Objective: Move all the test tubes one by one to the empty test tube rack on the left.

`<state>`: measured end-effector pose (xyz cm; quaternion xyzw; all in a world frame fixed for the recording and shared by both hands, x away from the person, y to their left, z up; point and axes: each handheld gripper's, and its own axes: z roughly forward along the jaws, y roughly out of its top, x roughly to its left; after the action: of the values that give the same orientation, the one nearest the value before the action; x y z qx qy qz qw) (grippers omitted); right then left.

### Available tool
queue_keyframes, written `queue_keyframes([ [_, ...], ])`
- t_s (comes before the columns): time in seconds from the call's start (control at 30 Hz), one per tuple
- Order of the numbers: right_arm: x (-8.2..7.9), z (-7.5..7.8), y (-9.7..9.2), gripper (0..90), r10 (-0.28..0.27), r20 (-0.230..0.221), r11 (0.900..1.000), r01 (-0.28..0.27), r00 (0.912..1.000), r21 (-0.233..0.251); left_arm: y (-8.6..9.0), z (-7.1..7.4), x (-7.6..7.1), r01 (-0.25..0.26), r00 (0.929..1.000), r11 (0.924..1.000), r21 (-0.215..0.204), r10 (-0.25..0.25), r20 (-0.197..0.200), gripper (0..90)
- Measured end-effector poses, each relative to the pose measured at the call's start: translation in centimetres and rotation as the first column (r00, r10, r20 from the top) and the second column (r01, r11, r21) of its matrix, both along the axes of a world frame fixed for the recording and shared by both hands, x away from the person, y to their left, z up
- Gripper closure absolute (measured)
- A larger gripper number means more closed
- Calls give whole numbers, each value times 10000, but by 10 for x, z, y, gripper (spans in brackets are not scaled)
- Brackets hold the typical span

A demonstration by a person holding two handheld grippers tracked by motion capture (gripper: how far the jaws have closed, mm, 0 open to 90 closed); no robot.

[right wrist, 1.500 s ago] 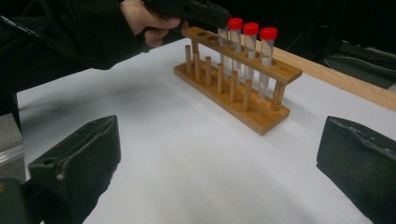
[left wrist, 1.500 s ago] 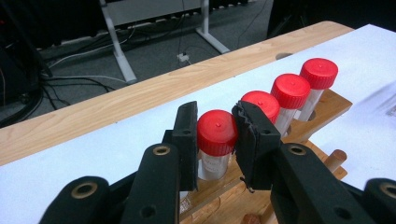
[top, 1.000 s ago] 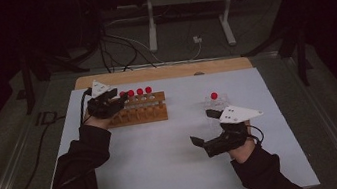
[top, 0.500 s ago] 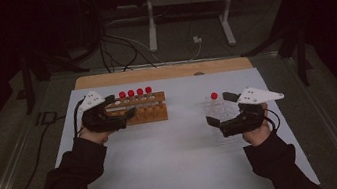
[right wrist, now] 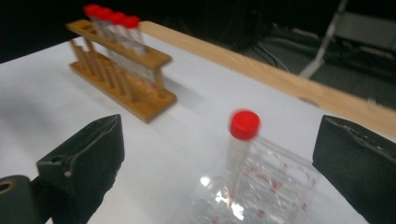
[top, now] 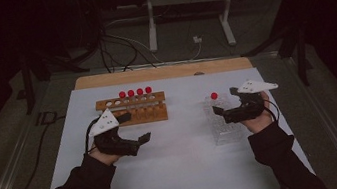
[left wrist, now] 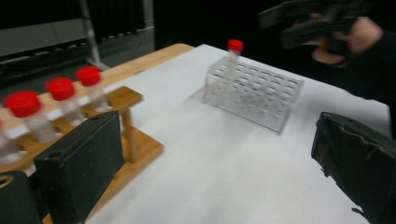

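We work at a white table (top: 183, 173) in a dark room. The left gripper (top: 138, 132) has moved back from the wooden rack (top: 134, 115); its jaws just opened wide, empty. The right gripper (top: 225, 104), open, came up beside the red-capped tube (top: 214, 97) in the clear rack (top: 224, 126).

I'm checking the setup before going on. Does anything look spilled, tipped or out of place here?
Nothing stands out. Four red-capped tubes stand upright in the wooden rack, one red-capped tube stands in the clear rack, and the white tabletop shows no spill.
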<state>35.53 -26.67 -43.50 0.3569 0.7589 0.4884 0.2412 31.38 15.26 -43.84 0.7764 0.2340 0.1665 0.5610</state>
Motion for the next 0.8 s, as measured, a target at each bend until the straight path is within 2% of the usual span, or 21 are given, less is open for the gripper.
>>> queue_keyframes([
  [0.1, 6, -9, -3, 146, -135, -191, 9999, 135, 9997, 7, -1, -3, -3, 125, 9999, 9999, -47, -125, -63, 31],
  [0.17, 11, -15, -4, 159, -275, -379, 9995, 270, 9989, -152, -2, -5, -4, 208, 9997, 9998, -37, -209, -85, 31],
  [0.3, 22, -25, -5, 280, -212, -786, 9993, 187, 9967, -321, -4, -8, -4, 203, 9997, 9998, 26, -203, -103, 30],
  [0.37, 27, -28, -5, 380, -100, -1003, 9995, 70, 9949, -303, -4, -8, -4, 280, 9995, 9996, -14, -280, -136, 31],
  [0.47, 33, -33, -4, 439, 62, -1175, 9995, -97, 9931, -300, -5, -9, -5, 302, 9994, 9995, 16, -301, -140, 31],
  [0.53, 35, -35, -4, 505, 107, -1132, 9991, -152, 9935, -389, -5, -10, -5, 255, 9996, 9996, 81, -254, -121, 31],
  [0.8, 43, -39, 0, 664, 308, -1219, 9977, -380, 9921, -568, -5, -11, -5, 218, 9997, 9996, 159, -216, -148, 31],
])
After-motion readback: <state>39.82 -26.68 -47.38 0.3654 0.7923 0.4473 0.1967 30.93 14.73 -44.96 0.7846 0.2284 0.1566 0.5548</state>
